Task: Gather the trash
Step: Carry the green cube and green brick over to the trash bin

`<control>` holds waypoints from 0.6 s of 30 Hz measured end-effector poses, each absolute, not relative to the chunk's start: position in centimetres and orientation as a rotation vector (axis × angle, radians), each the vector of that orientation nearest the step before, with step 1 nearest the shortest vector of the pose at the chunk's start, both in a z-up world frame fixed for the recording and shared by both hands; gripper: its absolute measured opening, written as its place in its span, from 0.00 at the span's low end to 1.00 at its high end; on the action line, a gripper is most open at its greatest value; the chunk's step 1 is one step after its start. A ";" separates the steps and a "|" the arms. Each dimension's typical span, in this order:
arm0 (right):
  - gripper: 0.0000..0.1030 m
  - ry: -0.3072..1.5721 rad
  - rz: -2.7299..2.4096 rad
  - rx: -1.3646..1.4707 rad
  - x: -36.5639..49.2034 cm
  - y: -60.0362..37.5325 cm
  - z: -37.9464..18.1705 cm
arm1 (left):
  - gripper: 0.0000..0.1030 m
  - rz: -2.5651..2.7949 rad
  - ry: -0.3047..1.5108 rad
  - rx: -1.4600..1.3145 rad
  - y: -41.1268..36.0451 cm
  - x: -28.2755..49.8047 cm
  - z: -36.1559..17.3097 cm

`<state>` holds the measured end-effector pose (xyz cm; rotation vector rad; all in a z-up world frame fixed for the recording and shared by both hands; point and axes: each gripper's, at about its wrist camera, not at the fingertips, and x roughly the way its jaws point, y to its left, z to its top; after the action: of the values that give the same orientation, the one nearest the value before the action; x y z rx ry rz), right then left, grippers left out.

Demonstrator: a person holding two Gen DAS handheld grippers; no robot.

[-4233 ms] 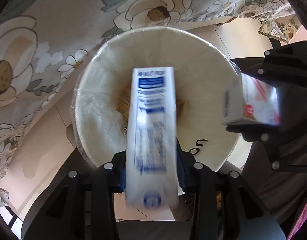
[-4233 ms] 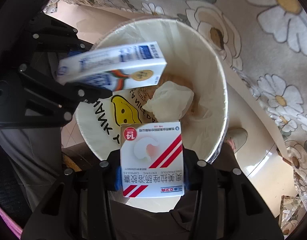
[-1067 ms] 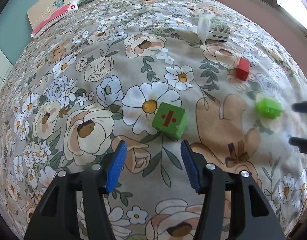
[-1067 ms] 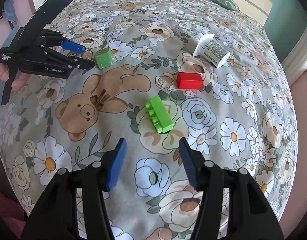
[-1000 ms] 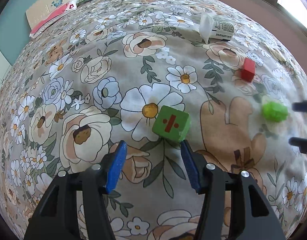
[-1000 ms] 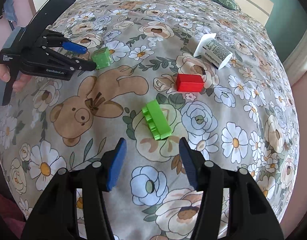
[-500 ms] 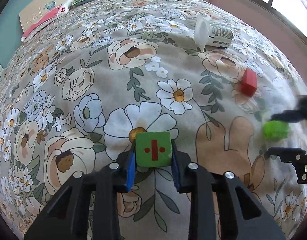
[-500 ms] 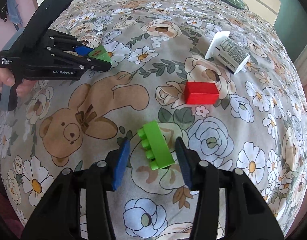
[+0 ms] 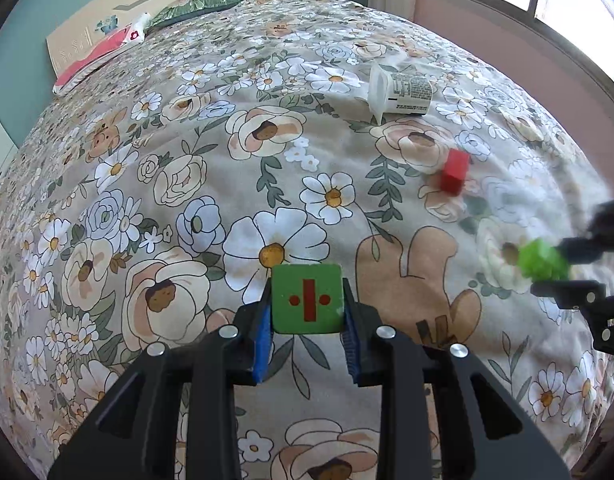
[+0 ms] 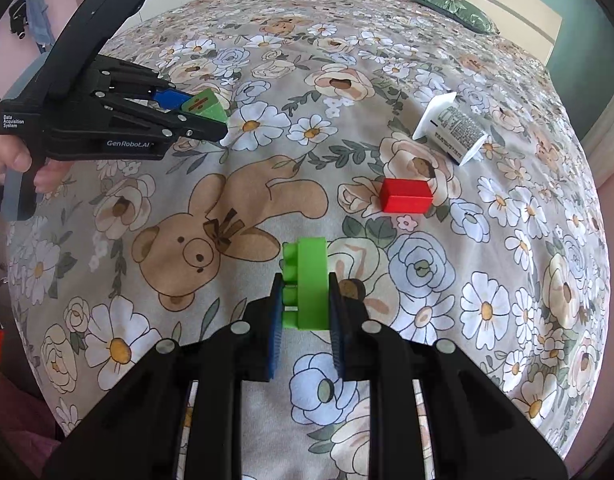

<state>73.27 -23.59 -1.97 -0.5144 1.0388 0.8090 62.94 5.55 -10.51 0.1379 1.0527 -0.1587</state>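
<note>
**Over the flowered bedspread, both of your grippers are loaded**

On the bedspread (image 9: pixel 187 168), your left gripper (image 9: pixel 307 332) is clamped on a green cube (image 9: pixel 307 298). Its blue pads press the cube's two sides, and the face turned toward the camera carries a red bar with a red dot on each side. From the right wrist view the same gripper (image 10: pixel 211 120) sits at the far left with your hand (image 10: pixel 11 160) around its handle, the cube (image 10: pixel 205 106) pinched at its tips above the fabric.

Your right gripper (image 10: pixel 303 312) is closed on a bright green studded brick (image 10: pixel 307 284). The brick stands on edge between the pads, studs facing left. In the left wrist view that brick (image 9: pixel 543 260) is a blurred green patch at the right edge, held at the tips of the right gripper (image 9: pixel 559 268).

Still lying on the bedspread: a red block (image 10: pixel 405 196) just beyond the brick, and farther on a white plastic cup (image 10: pixel 451 128) tipped on its side with printed text on its wall. The left wrist view shows the same red block (image 9: pixel 453 170), slightly blurred, and the cup (image 9: pixel 399 92) beyond it, its open end turned left.

At the head of the bed a green pillow (image 9: pixel 199 4) and a pink packet (image 9: pixel 103 50) rest against the headboard (image 9: pixel 167 8).
</note>
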 end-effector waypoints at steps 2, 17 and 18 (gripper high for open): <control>0.21 1.022 0.804 -0.518 72.4 -23.7 -0.5 | 0.31 -0.155 1.036 0.149 5.4 61.8 -9.1; 0.21 0.852 0.772 -0.588 61.9 -25.2 12.8 | 0.31 -0.155 0.887 0.217 4.0 50.1 3.8; 0.21 0.841 0.770 -0.589 61.1 -25.4 13.7 | 0.31 -0.151 0.877 0.219 4.0 49.3 4.5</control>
<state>61.11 -25.36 13.68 -0.5888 0.8410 0.7700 49.29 3.95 4.52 0.2191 0.8770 -0.1510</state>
